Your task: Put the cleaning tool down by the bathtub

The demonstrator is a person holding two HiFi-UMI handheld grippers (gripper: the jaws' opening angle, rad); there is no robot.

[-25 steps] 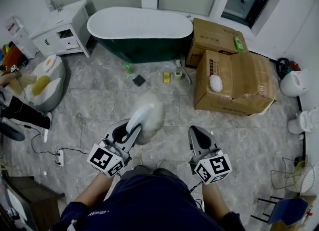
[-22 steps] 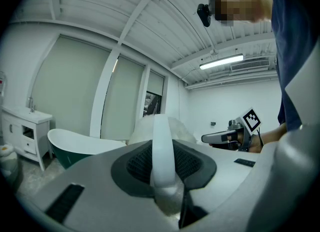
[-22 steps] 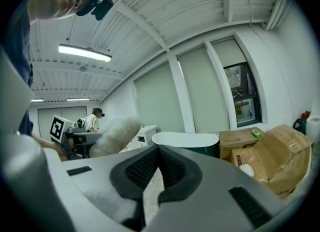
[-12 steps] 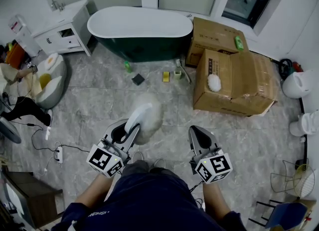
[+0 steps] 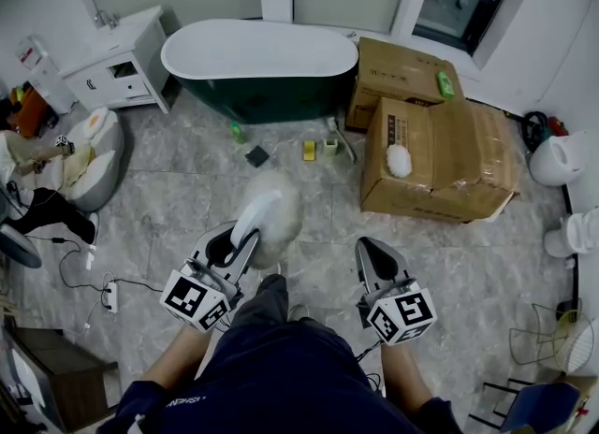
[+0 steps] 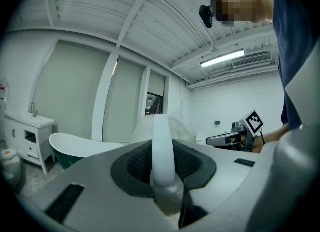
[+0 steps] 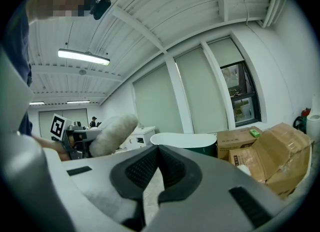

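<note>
The cleaning tool (image 5: 270, 213), a fluffy white pad on a white handle (image 6: 162, 148), is clamped between the pads of my left gripper (image 5: 227, 243) and points up and ahead. In the right gripper view its fluffy head (image 7: 113, 133) shows at the left. The bathtub (image 5: 259, 63), white inside and dark green outside, stands by the far wall, well ahead of both grippers; it also shows as the bathtub (image 6: 82, 148) and the bathtub (image 7: 184, 140) in the gripper views. My right gripper (image 5: 373, 254) is shut, with nothing between its jaws.
Two big cardboard boxes (image 5: 440, 156) stand right of the tub, a white cabinet (image 5: 117, 58) to its left. Small bottles and blocks (image 5: 310, 149) lie on the floor before the tub. A seated person (image 5: 37, 203), a cushion (image 5: 89, 156) and a power strip (image 5: 112, 296) are at left.
The view has crept a little toward the tub, and my knee has swung forward between the grippers. The tool stays clamped in the left gripper as before.
</note>
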